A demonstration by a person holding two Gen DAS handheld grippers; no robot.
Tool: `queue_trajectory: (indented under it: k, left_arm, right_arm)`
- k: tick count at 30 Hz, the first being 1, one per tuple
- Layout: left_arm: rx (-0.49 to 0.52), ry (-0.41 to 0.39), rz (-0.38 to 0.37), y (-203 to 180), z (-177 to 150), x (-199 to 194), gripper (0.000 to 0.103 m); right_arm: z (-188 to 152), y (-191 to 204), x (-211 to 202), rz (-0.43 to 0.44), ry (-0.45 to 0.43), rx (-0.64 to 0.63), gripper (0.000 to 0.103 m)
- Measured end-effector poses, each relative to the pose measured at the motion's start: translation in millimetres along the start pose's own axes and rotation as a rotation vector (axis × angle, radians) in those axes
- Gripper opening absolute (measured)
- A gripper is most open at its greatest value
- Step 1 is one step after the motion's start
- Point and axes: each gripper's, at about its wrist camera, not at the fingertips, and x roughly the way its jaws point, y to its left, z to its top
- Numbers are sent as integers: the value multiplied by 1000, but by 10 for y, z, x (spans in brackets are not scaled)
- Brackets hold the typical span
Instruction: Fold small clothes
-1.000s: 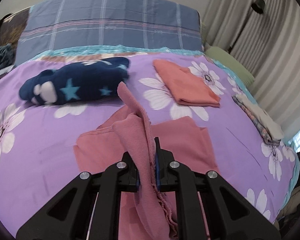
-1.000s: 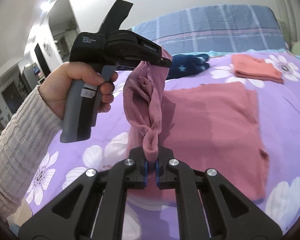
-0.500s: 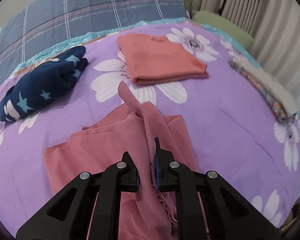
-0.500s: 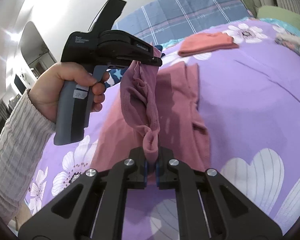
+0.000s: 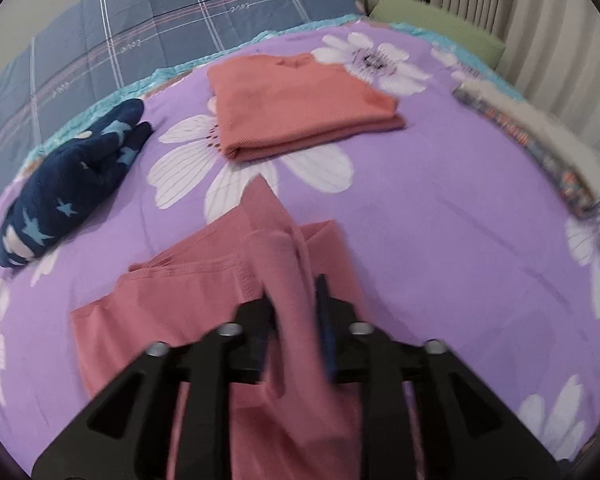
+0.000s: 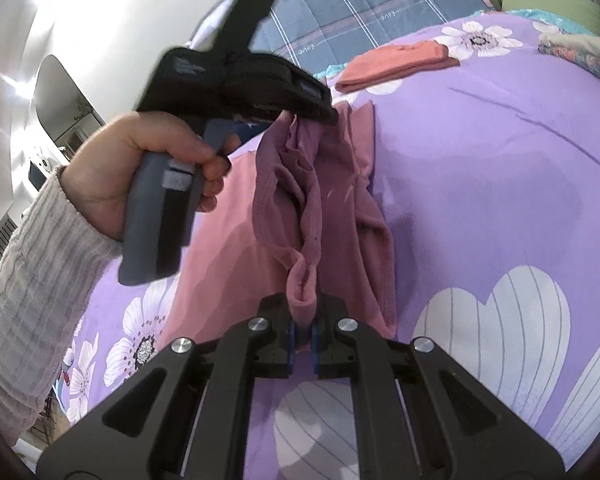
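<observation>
A dusty-pink garment (image 5: 204, 304) lies partly spread on the purple flowered bedspread (image 5: 440, 248). My left gripper (image 5: 296, 320) is shut on one bunched edge of it and lifts it; the left gripper also shows in the right wrist view (image 6: 324, 112), held in a hand. My right gripper (image 6: 302, 320) is shut on the other end of the same raised edge of the pink garment (image 6: 332, 184). The fabric hangs stretched between the two grippers above the rest of the garment.
A folded salmon garment (image 5: 300, 108) lies further back. A navy star-patterned bundle (image 5: 68, 184) lies at the back left. A patterned folded cloth (image 5: 540, 140) lies at the right edge. A blue plaid quilt (image 5: 172, 28) lies at the head of the bed.
Both grippers have carried the held edge forward and to the right across the garment. The salmon garment now looks closer. Both grips are unchanged.
</observation>
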Motion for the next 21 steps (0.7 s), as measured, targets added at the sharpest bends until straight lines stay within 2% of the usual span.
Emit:
queue_trajectory:
  k: [1, 2, 6, 9, 13, 16, 21]
  left_arm:
    - [-6, -24, -10, 5, 19, -61, 40]
    - [-5, -52, -11, 4, 40, -141, 43]
    - [24, -143, -9, 16, 63, -538, 52]
    - [37, -186, -8, 71, -118, -828, 58]
    - [90, -182, 6, 116, -593, -1023, 68]
    - [117, -159, 48, 170, -1120, -1099, 72]
    - [61, -101, 53, 296, -1963, -1180, 72]
  right_arm:
    - [-20, -40, 13, 3, 14, 20, 6]
    - [-42, -77, 21, 6, 24, 37, 6]
    - [-87, -201, 33, 32, 50, 92, 7]
    - [-87, -239, 32, 50, 54, 111, 7]
    - [-92, -233, 32, 49, 56, 107, 8]
    - [-92, -224, 26, 49, 60, 106, 10]
    - [-41, -189, 55, 39, 73, 92, 12]
